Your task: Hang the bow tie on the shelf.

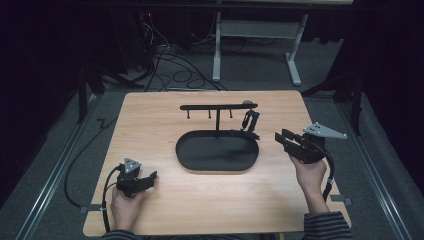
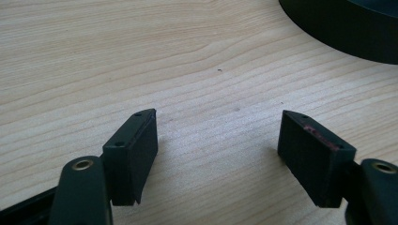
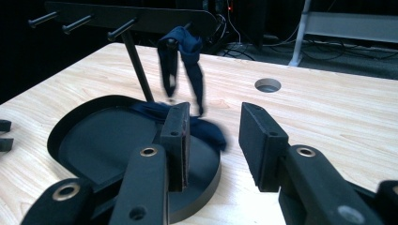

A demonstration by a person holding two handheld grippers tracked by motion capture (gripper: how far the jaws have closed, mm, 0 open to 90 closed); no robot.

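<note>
On a wooden table (image 1: 150,200), a black stand (image 1: 218,107) rises from its oval tray (image 1: 190,160) with a dark blue strap (image 3: 183,56) already draped over its end peg, as the right gripper (image 1: 281,139) hovers nearby, jaws parted and empty, and the left gripper (image 2: 218,154) rests wide apart over bare wood.

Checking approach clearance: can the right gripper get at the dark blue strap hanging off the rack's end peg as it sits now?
Probably yes. The right gripper has open, empty jaws pointed toward the strap, which hangs from the rack with its lower end on the tray rim. Bare table lies between.
</note>
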